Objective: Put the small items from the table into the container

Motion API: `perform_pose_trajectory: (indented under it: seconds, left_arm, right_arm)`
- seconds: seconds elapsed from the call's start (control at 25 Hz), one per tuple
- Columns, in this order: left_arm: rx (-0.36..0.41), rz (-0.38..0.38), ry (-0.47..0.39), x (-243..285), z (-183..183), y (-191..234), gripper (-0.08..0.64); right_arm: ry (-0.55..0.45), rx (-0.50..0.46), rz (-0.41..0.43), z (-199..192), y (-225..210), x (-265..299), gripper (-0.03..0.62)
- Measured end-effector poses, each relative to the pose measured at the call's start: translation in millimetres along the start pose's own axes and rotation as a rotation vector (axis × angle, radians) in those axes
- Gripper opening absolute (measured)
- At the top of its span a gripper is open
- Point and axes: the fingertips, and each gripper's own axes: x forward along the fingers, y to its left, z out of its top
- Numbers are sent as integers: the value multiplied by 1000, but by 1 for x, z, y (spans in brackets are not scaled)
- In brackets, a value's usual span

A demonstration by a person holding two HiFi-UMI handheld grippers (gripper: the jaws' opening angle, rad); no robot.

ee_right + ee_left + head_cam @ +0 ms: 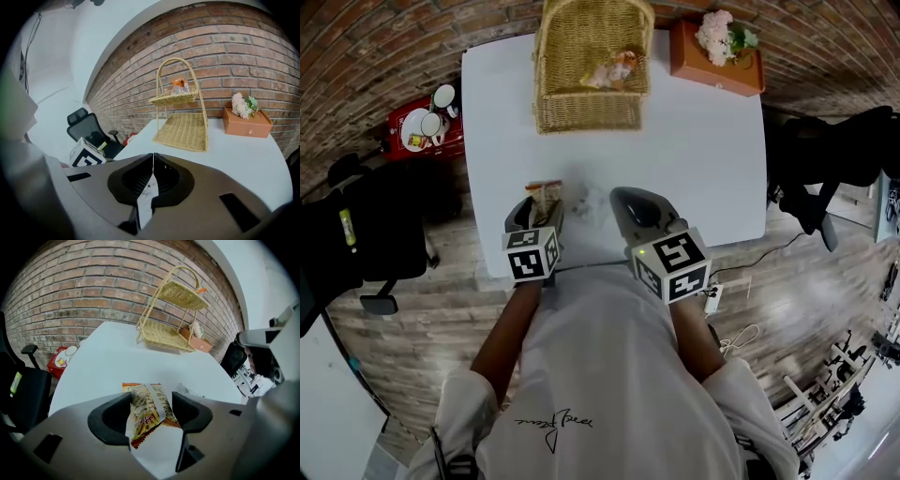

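An orange and white snack packet (149, 409) lies on the white table (703, 159) near its front edge. My left gripper (151, 401) stands wide open over it, one jaw on each side, pads apart from the packet (546, 193). My right gripper (153, 157) is shut on a thin white wrapper (146, 199) that hangs edge-on from the jaws. In the head view the right gripper (628, 202) is beside the left gripper (542, 202). The two-tier wicker basket (586, 98) stands at the table's far side, with an orange snack (612, 70) in its upper tier.
An orange box with flowers (717, 61) sits at the far right corner. A clear wrapper (190, 391) lies just right of the left jaws. A red box with cups (422, 127) and a black office chair (366, 234) stand left of the table.
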Motion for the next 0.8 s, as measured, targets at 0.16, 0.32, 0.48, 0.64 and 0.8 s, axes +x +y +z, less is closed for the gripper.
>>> perform_pose_trajectory:
  seconds: [0.16, 0.32, 0.48, 0.64, 0.8]
  left_arm:
    - [2, -8, 30, 5, -2, 2, 261]
    - [19, -3, 39, 7, -2, 4, 259]
    - [37, -15, 43, 7, -1, 5, 236]
    - [47, -36, 39, 6, 0, 3, 210]
    - [46, -61, 37, 5, 2, 0, 196]
  right_arm:
    - [-3, 0, -6, 1, 0, 1, 23]
    - [-5, -1, -8, 3, 1, 1, 23]
    - [-9, -3, -10, 5, 2, 3, 23]
    - [-13, -7, -11, 7, 3, 4, 23]
    - [-13, -11, -10, 10, 4, 4, 23]
